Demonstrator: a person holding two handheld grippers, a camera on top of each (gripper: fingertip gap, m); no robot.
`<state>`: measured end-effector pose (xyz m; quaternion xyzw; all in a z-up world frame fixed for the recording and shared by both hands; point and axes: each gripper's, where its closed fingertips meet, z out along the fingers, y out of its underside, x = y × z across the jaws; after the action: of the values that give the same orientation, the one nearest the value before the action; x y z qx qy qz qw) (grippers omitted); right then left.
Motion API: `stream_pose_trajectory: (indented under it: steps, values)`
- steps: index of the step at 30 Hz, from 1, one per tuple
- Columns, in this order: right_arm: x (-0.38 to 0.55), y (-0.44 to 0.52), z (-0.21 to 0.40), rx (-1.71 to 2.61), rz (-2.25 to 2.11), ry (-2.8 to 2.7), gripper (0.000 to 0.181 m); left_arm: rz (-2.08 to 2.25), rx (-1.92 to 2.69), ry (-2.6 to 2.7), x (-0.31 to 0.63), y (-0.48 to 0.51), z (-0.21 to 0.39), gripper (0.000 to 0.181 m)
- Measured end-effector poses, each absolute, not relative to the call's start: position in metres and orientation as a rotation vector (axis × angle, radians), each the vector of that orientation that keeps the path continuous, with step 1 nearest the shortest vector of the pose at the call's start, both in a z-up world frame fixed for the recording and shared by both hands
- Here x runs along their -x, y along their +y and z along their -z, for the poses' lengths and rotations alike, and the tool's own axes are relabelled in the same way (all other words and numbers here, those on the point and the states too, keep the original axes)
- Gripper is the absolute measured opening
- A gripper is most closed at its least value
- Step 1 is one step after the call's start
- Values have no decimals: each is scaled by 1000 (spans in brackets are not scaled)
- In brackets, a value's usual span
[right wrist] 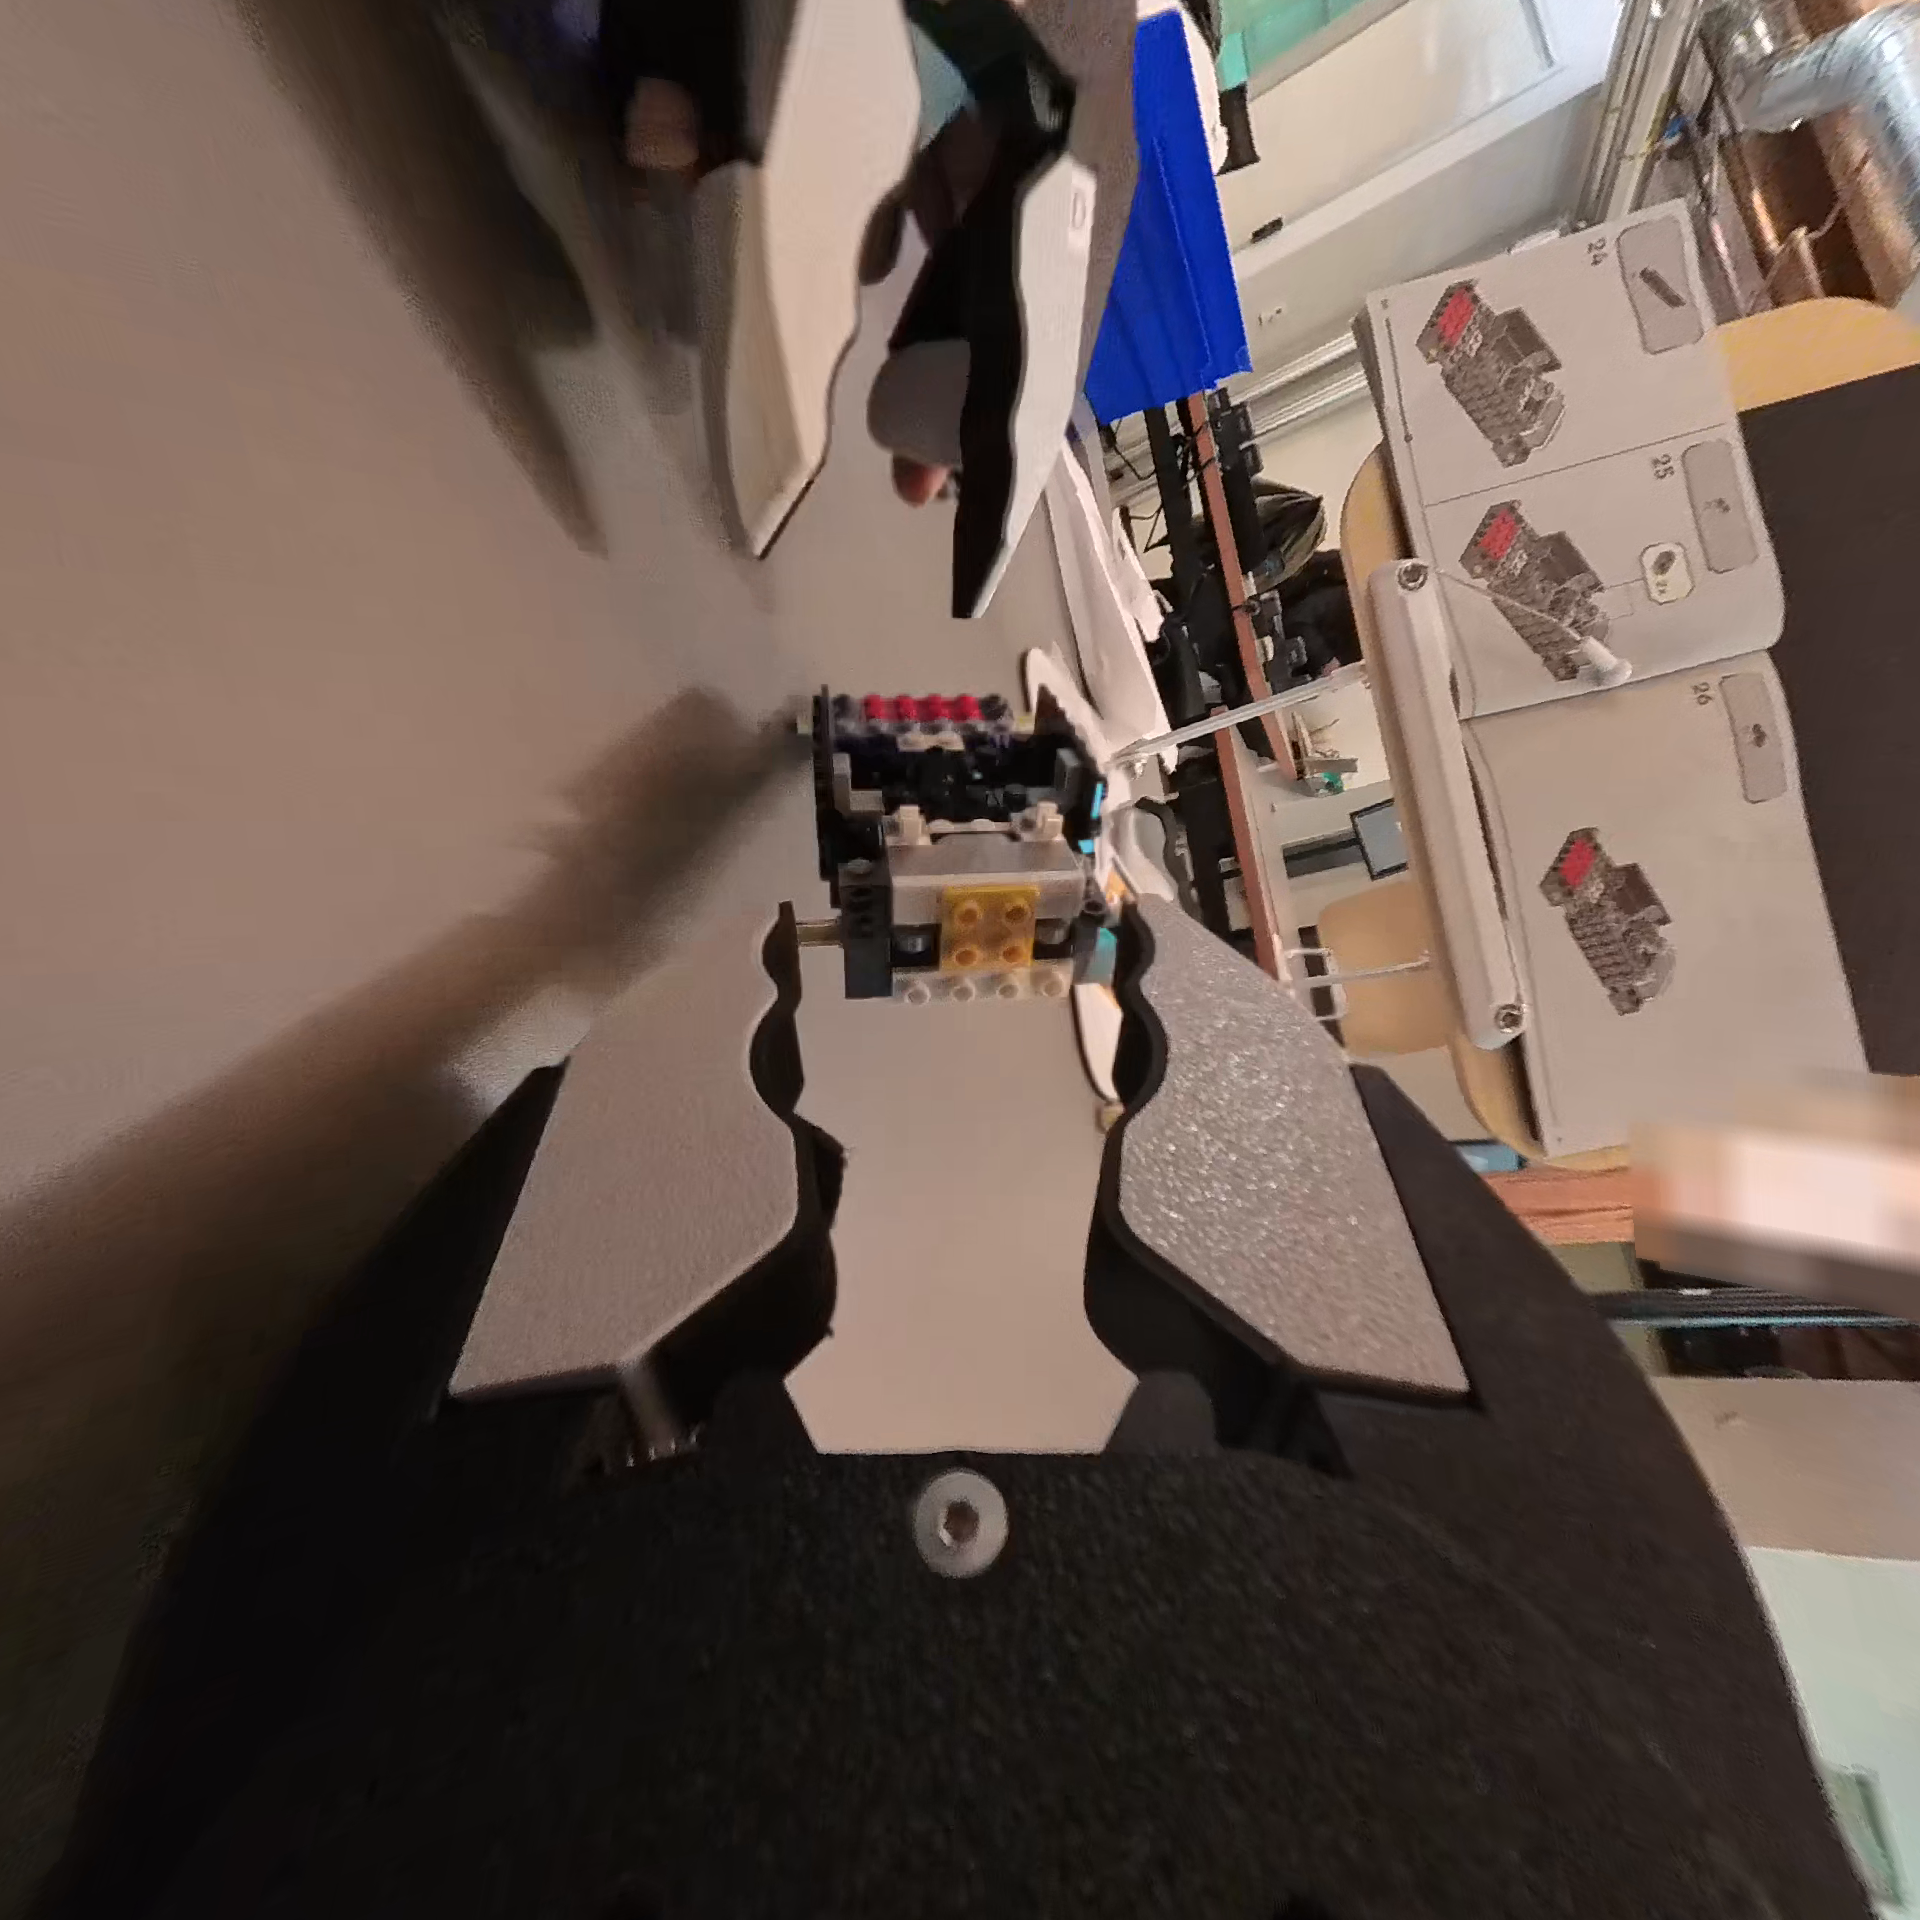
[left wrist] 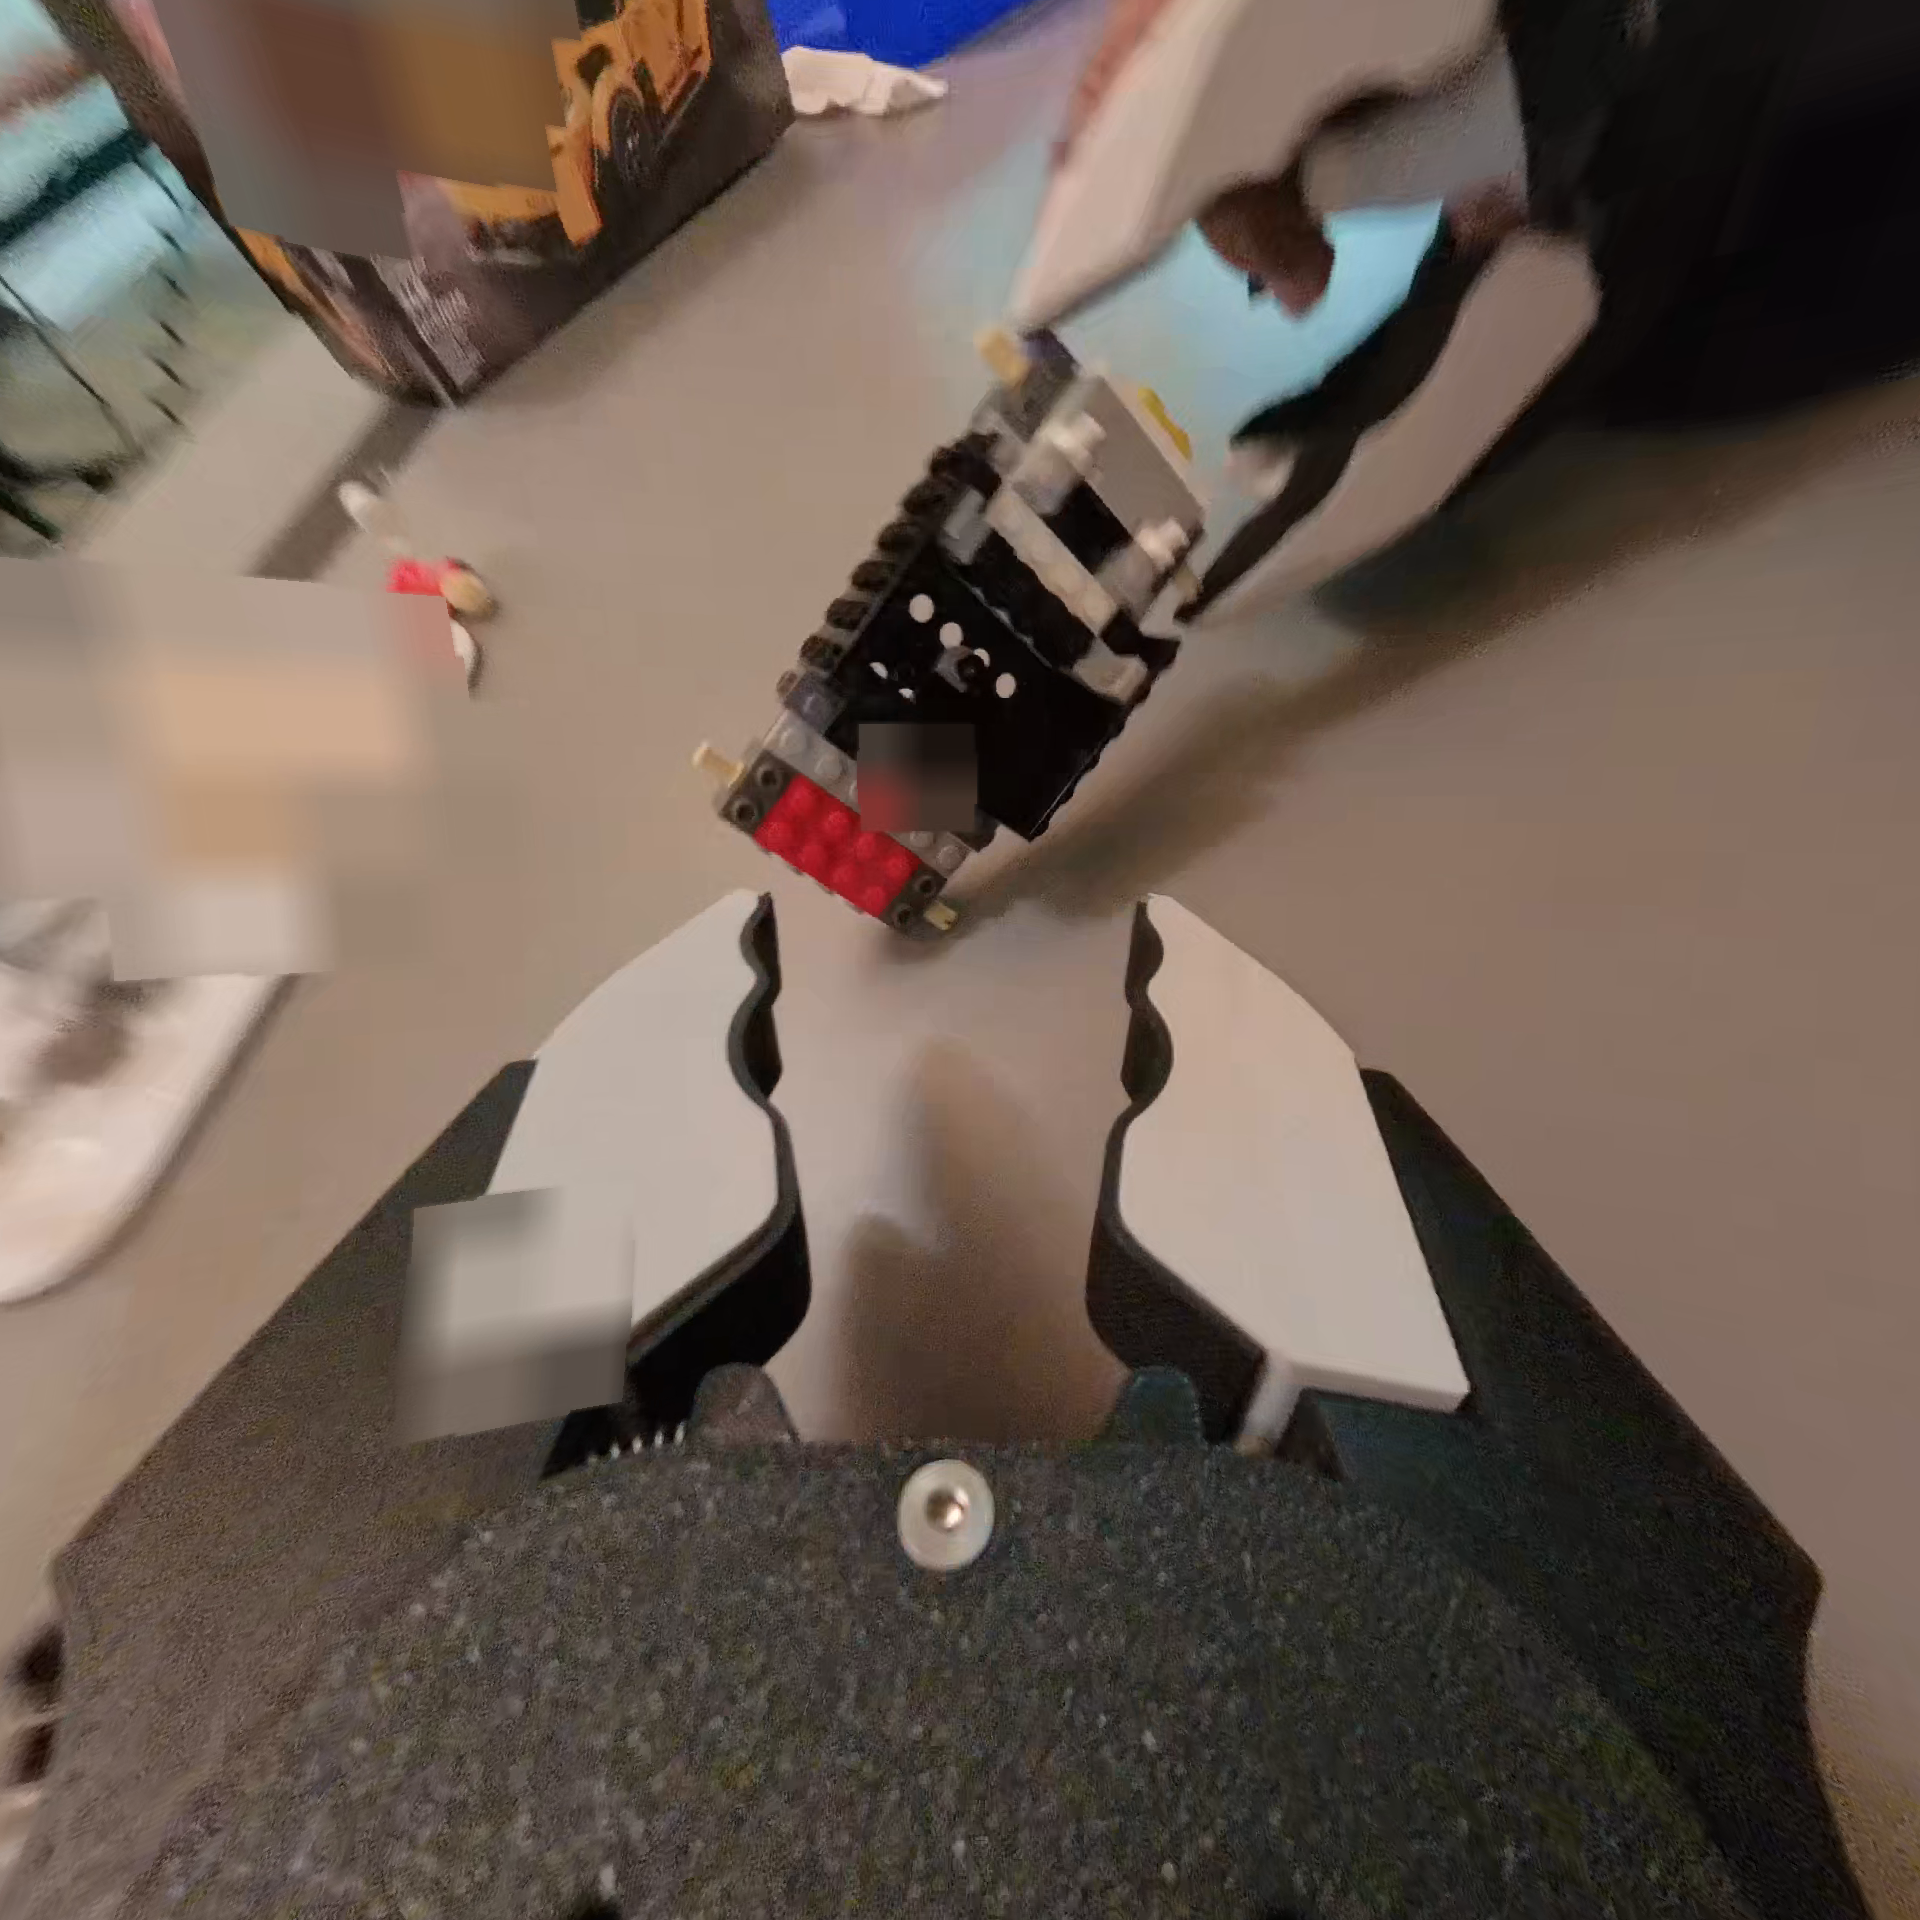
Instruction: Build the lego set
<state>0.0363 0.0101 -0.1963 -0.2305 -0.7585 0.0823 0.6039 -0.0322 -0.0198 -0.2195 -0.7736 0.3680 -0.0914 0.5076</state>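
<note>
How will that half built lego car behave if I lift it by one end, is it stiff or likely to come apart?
The lego car is mostly interlocked black and grey bricks, so it probably lifts as one stiff, light piece. The red plate and yellow plate sit on opposite ends and could pop off if squeezed. No wheels show, only bare axle pins, so it would likely slide, not roll.

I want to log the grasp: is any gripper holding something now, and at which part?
The right gripper holds the lego model by its end with the yellow plate, one finger on each side. The left gripper is open and empty.
</note>
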Motion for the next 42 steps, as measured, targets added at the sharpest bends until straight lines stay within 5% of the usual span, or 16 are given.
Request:
stream_pose_trajectory:
  steps: [9, 24, 31, 35, 42]
  values:
    - [-34, 11, 201, 532, -174, -1751, 58, 558, 1944, 627, 34, -11, 208, 60]
    - [-36, 50, 241, 1612, -423, -1644, 58, 385, 2041, 709, 25, -20, 224, 48]
    - [-38, 48, 239, 1693, -501, -1626, 57, 326, 2057, 690, 29, -19, 228, 48]
    - [-40, 52, 223, 1717, -688, -1655, 76, 306, 2056, 655, 38, -18, 226, 48]
    - [-21, 49, 245, 1767, -572, -1914, 82, 219, 2051, 626, 54, -13, 225, 46]
